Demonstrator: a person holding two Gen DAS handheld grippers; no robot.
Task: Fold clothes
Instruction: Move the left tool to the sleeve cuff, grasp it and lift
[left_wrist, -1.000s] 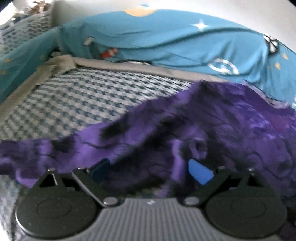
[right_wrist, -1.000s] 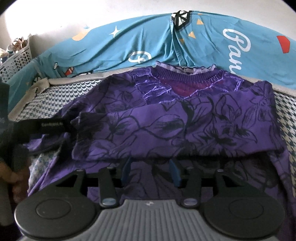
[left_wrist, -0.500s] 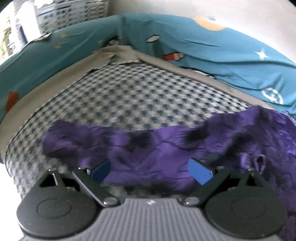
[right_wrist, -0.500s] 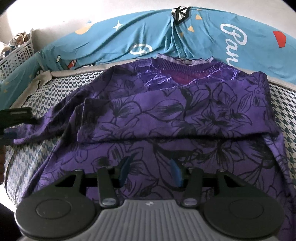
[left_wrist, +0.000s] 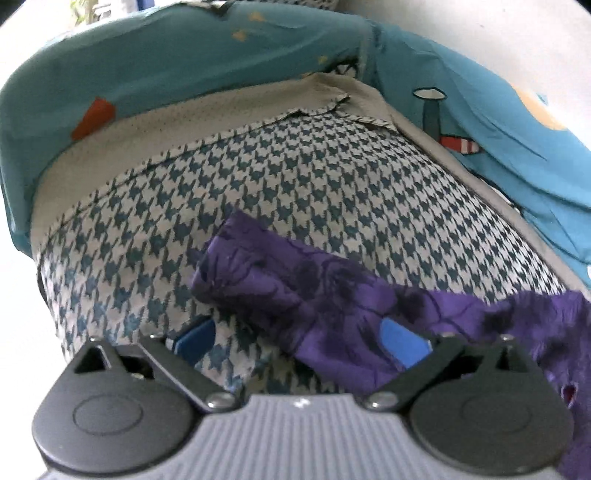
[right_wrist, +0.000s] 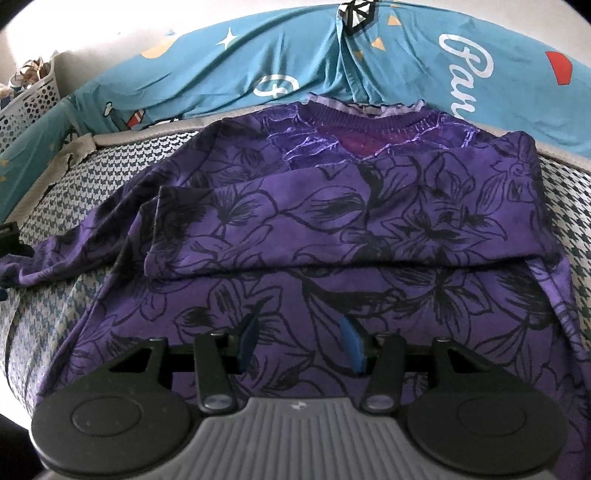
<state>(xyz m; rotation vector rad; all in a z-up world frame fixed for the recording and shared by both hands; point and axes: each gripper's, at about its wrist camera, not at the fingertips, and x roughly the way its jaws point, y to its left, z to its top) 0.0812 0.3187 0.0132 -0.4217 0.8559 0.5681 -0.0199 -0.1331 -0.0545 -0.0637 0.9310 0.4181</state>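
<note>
On houndstooth bed cover (left_wrist: 258, 177), purple floral top (right_wrist: 332, 229) is lying w/ one sleeve folded across chest, other sleeve (left_wrist: 295, 288) trailing out; left tongs (left_wrist: 299, 343) are spreading wide, right tongs (right_wrist: 299, 341) half-spread, both gripping nothing — recommend pinching cuff cleanly, laying it flat across.

Purple sleeve (left_wrist: 295, 291) between spread left tool (left_wrist: 301, 338) fingers
</note>
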